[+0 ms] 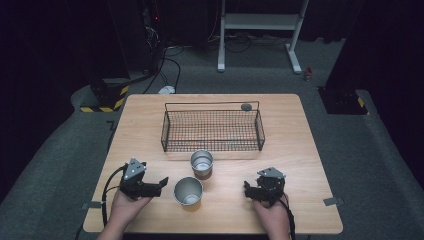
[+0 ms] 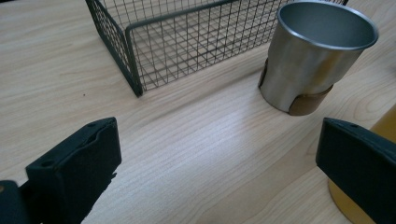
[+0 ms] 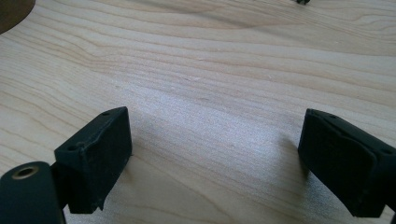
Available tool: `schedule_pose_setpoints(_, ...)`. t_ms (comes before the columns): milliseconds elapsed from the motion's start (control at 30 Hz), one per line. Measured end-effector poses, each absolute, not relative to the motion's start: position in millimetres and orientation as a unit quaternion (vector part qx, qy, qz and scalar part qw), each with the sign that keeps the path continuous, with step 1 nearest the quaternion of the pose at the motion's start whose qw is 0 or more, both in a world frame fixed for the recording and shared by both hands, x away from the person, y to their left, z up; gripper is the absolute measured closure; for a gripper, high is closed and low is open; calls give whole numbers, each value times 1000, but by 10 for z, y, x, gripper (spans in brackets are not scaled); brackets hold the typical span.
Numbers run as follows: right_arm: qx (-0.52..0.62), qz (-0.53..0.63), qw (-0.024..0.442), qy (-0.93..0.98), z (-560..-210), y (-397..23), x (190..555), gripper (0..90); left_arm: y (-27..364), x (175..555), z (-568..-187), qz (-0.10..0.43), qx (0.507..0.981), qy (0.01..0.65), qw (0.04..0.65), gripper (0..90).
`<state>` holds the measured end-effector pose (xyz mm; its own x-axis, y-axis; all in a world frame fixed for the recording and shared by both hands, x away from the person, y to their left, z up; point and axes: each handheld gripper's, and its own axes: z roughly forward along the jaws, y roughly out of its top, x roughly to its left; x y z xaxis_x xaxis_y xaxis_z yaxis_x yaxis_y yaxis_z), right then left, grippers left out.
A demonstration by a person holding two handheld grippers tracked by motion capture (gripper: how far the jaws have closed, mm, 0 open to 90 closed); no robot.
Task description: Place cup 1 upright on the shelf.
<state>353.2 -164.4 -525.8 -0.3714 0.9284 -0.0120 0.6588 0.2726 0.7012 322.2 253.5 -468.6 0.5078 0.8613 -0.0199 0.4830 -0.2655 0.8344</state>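
High view has the near steel cup point(image 1: 188, 191) upright on the table point(image 1: 300, 150), just right of the left gripper point(image 1: 161, 184): probably light, rigid and slick, best pinched across its wall. Left fingers point(image 2: 77, 165) gape wide, empty, levelled toward it; right gripper point(image 1: 248, 190) rests low, open, empty.

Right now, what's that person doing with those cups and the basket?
A person sits at a wooden table with a tool in each hand. Two metal cups stand in front of a wire basket. The left tool is open beside the nearer cup, not holding it. The farther cup stands close to the basket. The right tool rests open on bare wood, apart from both cups. Neither cup is in the basket yet.
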Motion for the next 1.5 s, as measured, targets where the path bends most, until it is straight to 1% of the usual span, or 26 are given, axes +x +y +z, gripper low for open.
schedule_pose_setpoints(633, 517, 311, 217, 768, -5258, -1645, 3532, 96, 2530, 3143, -4482, 228, 752, 429, 446, 6)
schedule_pose_setpoints(767, 517, 311, 217, 768, -5258, -1645, 3532, 96, 2523, 3139, -4463, 221, 749, 429, 453, 6)
schedule_pose_setpoints(1267, 517, 311, 217, 768, -5258, -1645, 3532, 96, 2365, 3087, -4399, 216, 752, 406, 472, 5)
schedule_pose_setpoints(1500, 517, 311, 217, 768, -5258, -1645, 3532, 96, 2265, 3049, -4386, 203, 757, 392, 482, 5)
